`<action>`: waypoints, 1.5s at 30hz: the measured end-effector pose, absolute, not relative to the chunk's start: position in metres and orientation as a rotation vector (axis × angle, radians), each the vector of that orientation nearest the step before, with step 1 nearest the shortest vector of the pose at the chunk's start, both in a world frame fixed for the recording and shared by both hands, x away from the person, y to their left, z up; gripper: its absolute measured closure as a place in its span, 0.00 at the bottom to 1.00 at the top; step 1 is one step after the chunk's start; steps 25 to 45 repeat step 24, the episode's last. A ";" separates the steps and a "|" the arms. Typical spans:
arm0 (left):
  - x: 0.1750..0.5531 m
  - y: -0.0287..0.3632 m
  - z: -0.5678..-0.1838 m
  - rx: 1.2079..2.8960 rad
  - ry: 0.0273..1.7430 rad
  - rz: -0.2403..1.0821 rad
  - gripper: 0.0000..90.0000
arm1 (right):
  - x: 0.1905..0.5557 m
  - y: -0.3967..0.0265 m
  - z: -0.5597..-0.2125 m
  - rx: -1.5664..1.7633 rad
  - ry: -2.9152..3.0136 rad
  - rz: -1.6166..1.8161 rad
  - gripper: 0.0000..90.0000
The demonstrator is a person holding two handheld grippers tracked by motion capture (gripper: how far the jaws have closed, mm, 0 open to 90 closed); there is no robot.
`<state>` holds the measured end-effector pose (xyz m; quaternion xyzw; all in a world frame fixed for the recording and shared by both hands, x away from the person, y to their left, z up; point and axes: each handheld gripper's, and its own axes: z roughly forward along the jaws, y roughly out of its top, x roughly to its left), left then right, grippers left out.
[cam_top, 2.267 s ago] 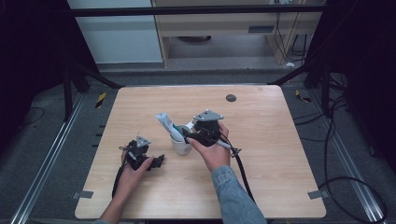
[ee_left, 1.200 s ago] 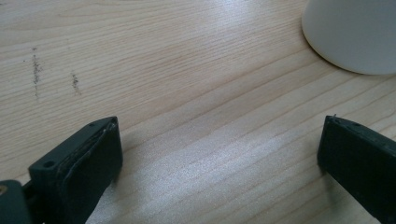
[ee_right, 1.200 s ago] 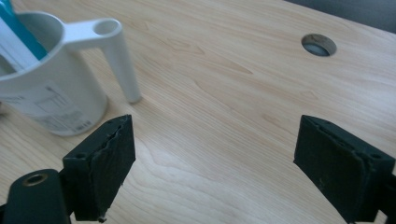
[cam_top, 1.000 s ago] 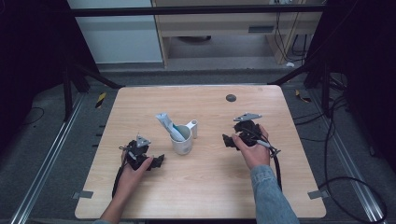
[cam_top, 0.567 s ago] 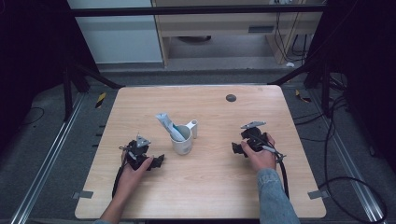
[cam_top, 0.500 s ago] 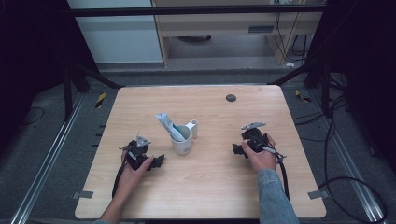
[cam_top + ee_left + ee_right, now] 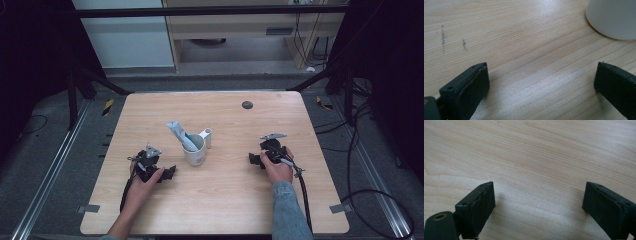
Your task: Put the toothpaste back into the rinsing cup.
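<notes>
On the light wooden table [image 7: 220, 200] stands a white round mug [image 7: 195, 152] with a pale squeezy tube [image 7: 179, 135] leaning inside it. Just left of the mug, the left gripper [image 7: 167, 173] rests low on the wood with its black jaws wide apart and nothing between them. Well off to the right of the mug, the right gripper [image 7: 253, 160] sits low too, its jaws also wide apart and holding nothing.

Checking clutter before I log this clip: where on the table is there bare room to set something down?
Bare wood lies between the mug and the right gripper, along the far edge around the small dark disc, and on the near edge between the forearms. It is tight between the left gripper and the mug.
</notes>
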<state>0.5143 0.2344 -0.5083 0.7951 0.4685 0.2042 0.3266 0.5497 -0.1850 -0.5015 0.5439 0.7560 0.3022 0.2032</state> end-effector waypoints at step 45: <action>0.514 0.234 -0.508 2.082 1.228 0.536 0.00 | 0.554 -0.189 -0.511 1.597 1.930 0.829 0.00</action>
